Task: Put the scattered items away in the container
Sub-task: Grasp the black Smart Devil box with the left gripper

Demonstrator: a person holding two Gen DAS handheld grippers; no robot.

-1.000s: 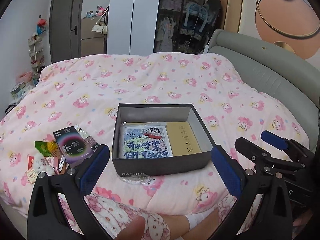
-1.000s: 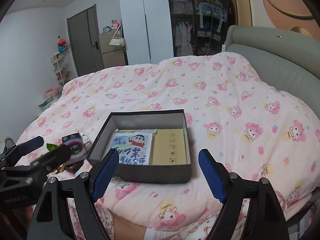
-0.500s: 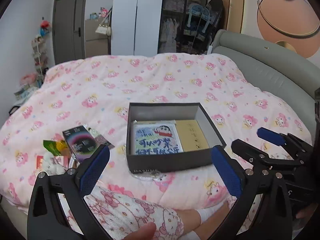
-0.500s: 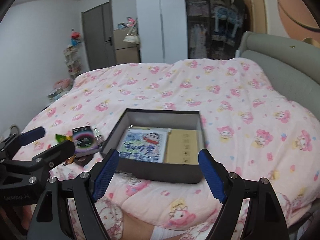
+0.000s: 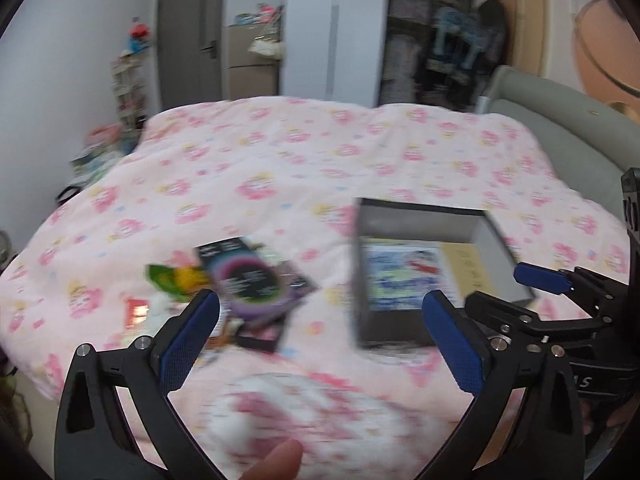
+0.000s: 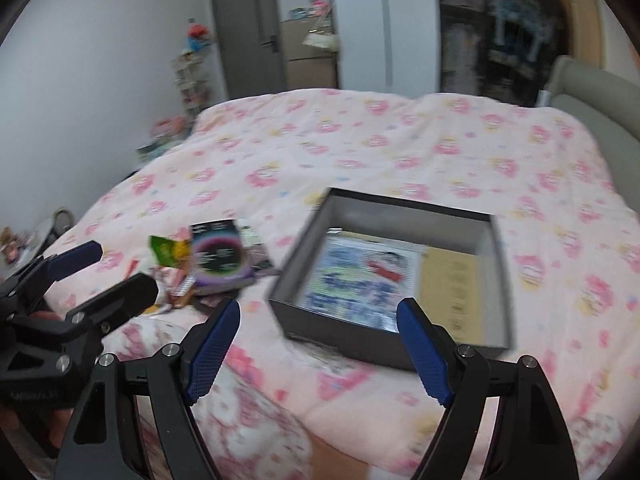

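Both grippers, left gripper (image 5: 320, 336) and right gripper (image 6: 320, 346), are gaping wide, empty; seemingly the left is approaching the scattered pile (image 5: 240, 284) at ten o'clock of the box (image 5: 432, 272), needing a centred closing.

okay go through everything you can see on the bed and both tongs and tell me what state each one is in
left tongs: open, empty.
right tongs: open, empty.
grey box: lidless, on the quilt, partly filled.
cartoon packet: flat inside the box.
tan card: flat inside the box, beside the packet.
black ring-print packet: outside the box, on the pile.
green wrapper: outside the box, on the quilt.
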